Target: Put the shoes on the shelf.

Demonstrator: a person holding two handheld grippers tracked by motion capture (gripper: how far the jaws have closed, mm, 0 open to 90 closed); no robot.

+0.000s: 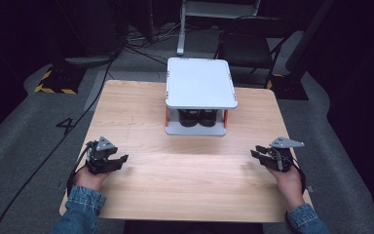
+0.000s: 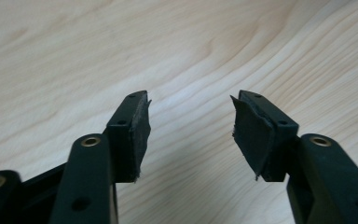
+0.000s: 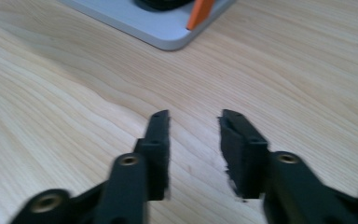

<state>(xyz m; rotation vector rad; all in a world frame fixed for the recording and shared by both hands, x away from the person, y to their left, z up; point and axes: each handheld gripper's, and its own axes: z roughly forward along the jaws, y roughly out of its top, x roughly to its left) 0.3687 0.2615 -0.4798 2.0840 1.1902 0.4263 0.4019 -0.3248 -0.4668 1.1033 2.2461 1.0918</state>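
Observation:
A small two-level white rack (image 1: 201, 83) with orange posts stands at the far middle of the wooden table (image 1: 141, 131). Two dark round objects (image 1: 197, 117) sit on its lower shelf under the top plate. My left gripper (image 1: 121, 159) rests low over the near left of the table, open and empty, its black pads (image 2: 137, 135) wide apart over bare wood. Near the right edge, my right gripper (image 1: 255, 151) is open too, with nothing between its fingers (image 3: 158, 140). A corner of the rack's base (image 3: 163, 28) with an orange post (image 3: 200, 11) lies ahead of it.
A dark folding chair (image 1: 251, 44) and a white stand (image 1: 182, 29) are behind the table. Cables (image 1: 78, 126) run across the grey floor at the left. Bare wood stretches between the grippers and the rack.

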